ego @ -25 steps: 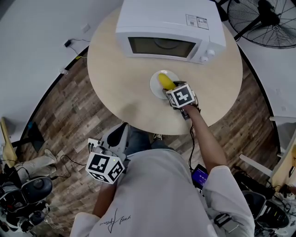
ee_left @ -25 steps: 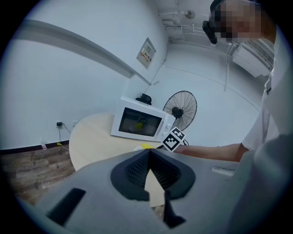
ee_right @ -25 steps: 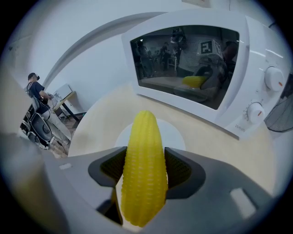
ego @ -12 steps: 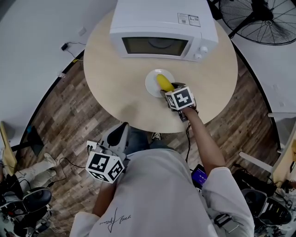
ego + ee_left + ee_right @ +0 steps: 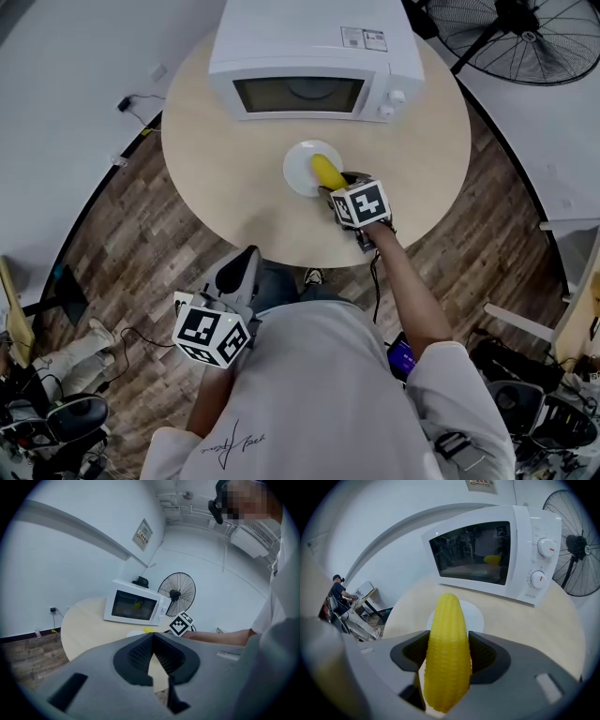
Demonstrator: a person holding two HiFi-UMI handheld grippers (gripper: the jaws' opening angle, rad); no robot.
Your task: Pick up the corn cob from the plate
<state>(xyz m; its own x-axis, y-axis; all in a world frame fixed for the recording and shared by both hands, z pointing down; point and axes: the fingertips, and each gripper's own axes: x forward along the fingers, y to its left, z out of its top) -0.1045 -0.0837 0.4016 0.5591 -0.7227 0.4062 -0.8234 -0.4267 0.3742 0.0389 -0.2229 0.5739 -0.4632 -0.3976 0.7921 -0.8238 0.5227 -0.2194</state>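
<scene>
Before the microwave point(image 5: 309, 56), the right gripper point(image 5: 335, 190) meets the corn cob point(image 5: 325, 171) over the plate point(image 5: 298, 178). Left gripper view: the left gripper point(image 5: 152, 641) is pinched together, empty (well back from the microwave). Right gripper view: jaws clamp the corn cob mid-length, so I'd lift straight up with a steady squeeze.

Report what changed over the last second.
The right gripper, shut on the corn cob, drew it slightly back toward the person, over the near edge of the plate, perhaps lifting. The left gripper stayed shut and empty at the person's side; microwave unmoved.
</scene>
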